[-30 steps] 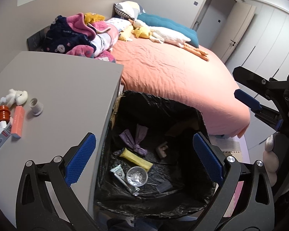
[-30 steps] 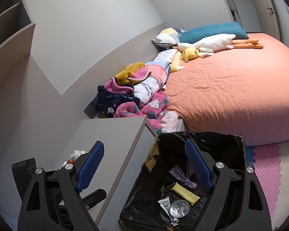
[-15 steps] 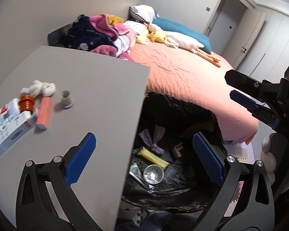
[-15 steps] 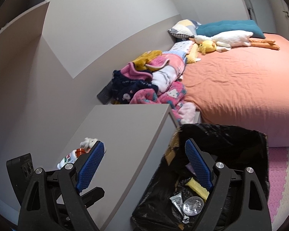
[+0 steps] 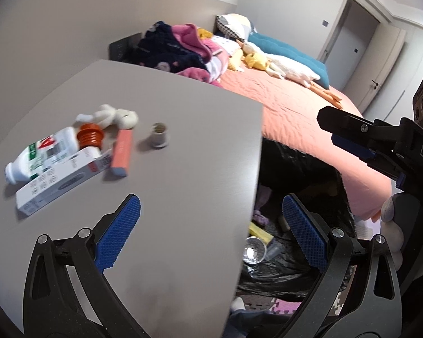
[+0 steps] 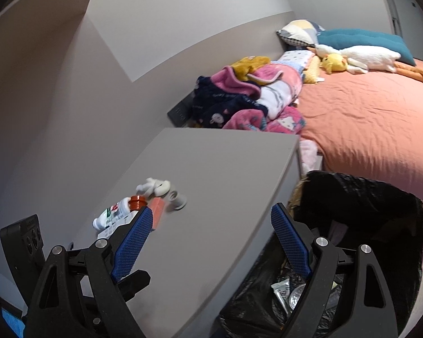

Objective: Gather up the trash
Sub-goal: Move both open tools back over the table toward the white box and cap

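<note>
On the grey table [image 5: 189, 146] lie a white bottle with an orange cap [image 5: 48, 152], a white carton [image 5: 62, 180], a salmon-coloured box [image 5: 122, 152], a small white cup [image 5: 158, 135] and a small white plush [image 5: 110, 115]. A bin lined with a black bag [image 5: 304, 174] stands right of the table and holds wrappers and a clear lid [image 5: 253, 252]. My left gripper [image 5: 211, 233] hangs open and empty over the table's right edge. My right gripper [image 6: 208, 242] is open and empty above the table edge; the bottle [image 6: 112, 214] lies just beyond its left finger.
A bed with an orange cover [image 6: 375, 129] fills the right side, with heaped clothes [image 6: 248, 95], pillows and a plush goose at its head. Pink floor mats [image 5: 282, 307] lie under the bin. Doors and wardrobes stand at the far right.
Both grippers have swung left from over the bin toward the table. The table items now sit nearer the middle of each view. Jaws stayed open.
</note>
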A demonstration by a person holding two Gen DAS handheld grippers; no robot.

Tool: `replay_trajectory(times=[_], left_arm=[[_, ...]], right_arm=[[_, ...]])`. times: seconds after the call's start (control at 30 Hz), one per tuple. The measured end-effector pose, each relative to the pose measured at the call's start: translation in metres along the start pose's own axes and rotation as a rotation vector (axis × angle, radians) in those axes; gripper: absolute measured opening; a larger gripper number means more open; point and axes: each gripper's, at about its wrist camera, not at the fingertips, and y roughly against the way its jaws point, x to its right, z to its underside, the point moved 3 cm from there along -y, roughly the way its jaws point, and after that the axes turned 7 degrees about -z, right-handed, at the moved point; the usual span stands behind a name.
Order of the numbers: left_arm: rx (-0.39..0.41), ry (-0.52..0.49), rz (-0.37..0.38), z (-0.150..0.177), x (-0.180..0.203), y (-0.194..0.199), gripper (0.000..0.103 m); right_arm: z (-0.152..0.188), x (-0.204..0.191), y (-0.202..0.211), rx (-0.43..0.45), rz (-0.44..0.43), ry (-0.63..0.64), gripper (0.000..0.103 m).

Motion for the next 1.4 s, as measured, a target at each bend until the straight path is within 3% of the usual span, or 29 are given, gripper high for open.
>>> replay_trajectory(times=[0.5, 0.67, 0.97, 1.4], left_arm=[[-0.009, -0.01, -0.08, 0.001, -0.072, -0.001, 0.097], [-0.018, -0.024, -0.1, -0.002, -0.094, -0.006, 0.097], [-0.039, -0.104, -0.151, -0.007, -0.129, -0.016, 0.097], [-0.125, -0.177, -0.143, -0.01, -0.157, -0.051, 0.097]], right_arm=[[0.008, -0.042, -0.056, -0.08, 0.001, 0.069, 0.086], [0.009, -0.051, -0.076, -0.106, 0.024, 0.1, 0.081], [0.015, -0.06, -0.111, -0.153, 0.038, 0.103, 0.079], [0.012, -0.065, -0.152, -0.186, 0.06, 0.107, 0.077]])
